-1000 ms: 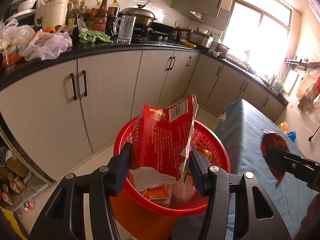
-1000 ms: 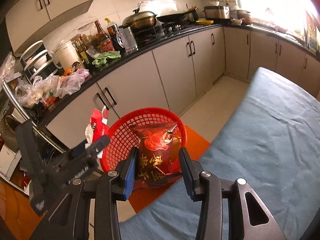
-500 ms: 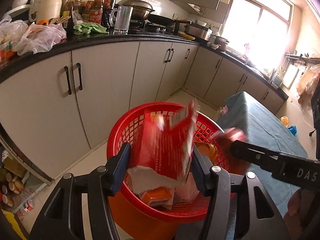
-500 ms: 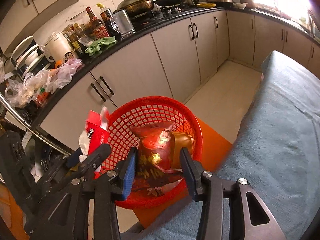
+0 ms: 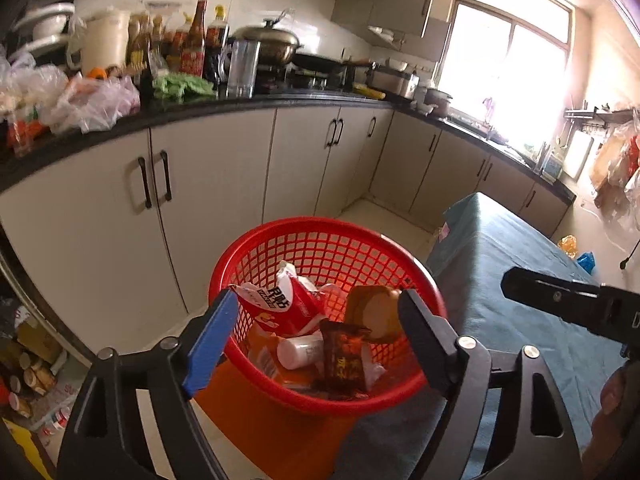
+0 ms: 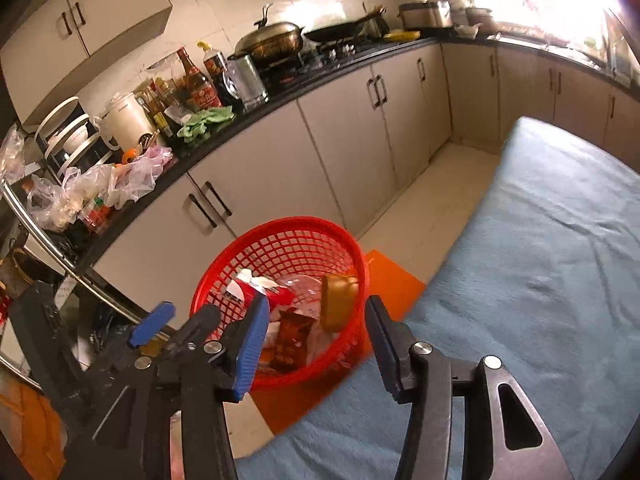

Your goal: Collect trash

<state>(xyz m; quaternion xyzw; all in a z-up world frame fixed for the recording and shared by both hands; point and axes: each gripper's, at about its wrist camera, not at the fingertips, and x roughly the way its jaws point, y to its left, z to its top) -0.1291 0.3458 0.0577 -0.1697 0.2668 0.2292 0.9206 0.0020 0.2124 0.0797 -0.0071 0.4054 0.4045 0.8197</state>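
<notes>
Both grippers hang over the red basket point(image 5: 320, 248) with their jaws opening and nothing between the pads. Left gripper point(image 5: 316, 340) stands wide apart, its blue pad point(image 5: 208, 344) at the basket's near-left rim and its black finger at the near-right rim. Right gripper point(image 6: 312, 344) is spread less far, its fingers framing the basket's near side from above the blue cloth-covered table point(image 6: 540, 280).

Below them, inside the basket, lies the red torn snack packet point(image 5: 280, 304), and just beside it the dark brown snack bag point(image 5: 340, 356). A small white bottle point(image 5: 300, 354) lies between these 2, and a brown rounded container point(image 5: 374, 308) leans against the basket's right wall. The basket sits on an orange stool point(image 6: 394, 280) against the table's edge, near the white kitchen cabinets point(image 5: 208, 184). Behind, the black countertop point(image 5: 256, 100) carries sauce bottles, a covered wok and plastic bags.
</notes>
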